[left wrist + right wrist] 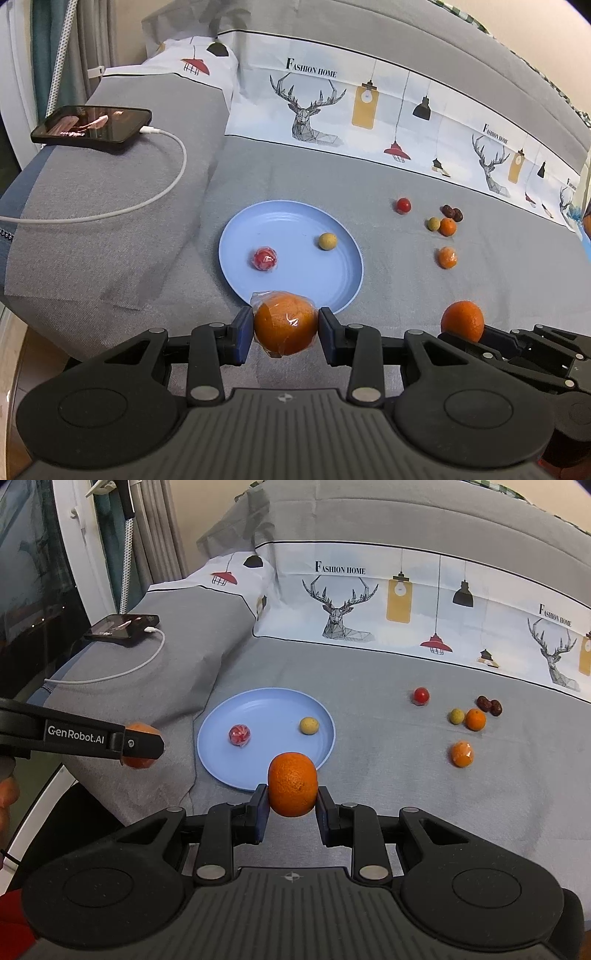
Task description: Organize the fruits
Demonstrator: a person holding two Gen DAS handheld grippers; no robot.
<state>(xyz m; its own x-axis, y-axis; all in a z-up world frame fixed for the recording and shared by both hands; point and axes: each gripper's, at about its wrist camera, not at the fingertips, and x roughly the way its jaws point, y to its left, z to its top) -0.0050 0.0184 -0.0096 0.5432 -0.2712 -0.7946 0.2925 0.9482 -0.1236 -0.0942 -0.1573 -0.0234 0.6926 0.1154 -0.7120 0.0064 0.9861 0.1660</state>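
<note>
My left gripper [285,326] is shut on a plastic-wrapped orange [284,322], held just in front of the near rim of a blue plate [295,275]. My right gripper [291,800] is shut on a bare orange [292,783] over the plate's [221,760] near edge. On the plate lie a wrapped red fruit [265,258] and a yellow-green fruit [327,241]. In the right wrist view the left gripper [142,745] shows at the left with its orange [142,729]. In the left wrist view the right gripper's orange [462,320] shows at the lower right.
Loose on the grey bedspread right of the plate: a red tomato [421,695], a yellow-green fruit [457,716], two small oranges [475,719] [462,754] and dark dates [489,705]. A phone [92,127] with a white cable [162,192] lies on the pillow at left.
</note>
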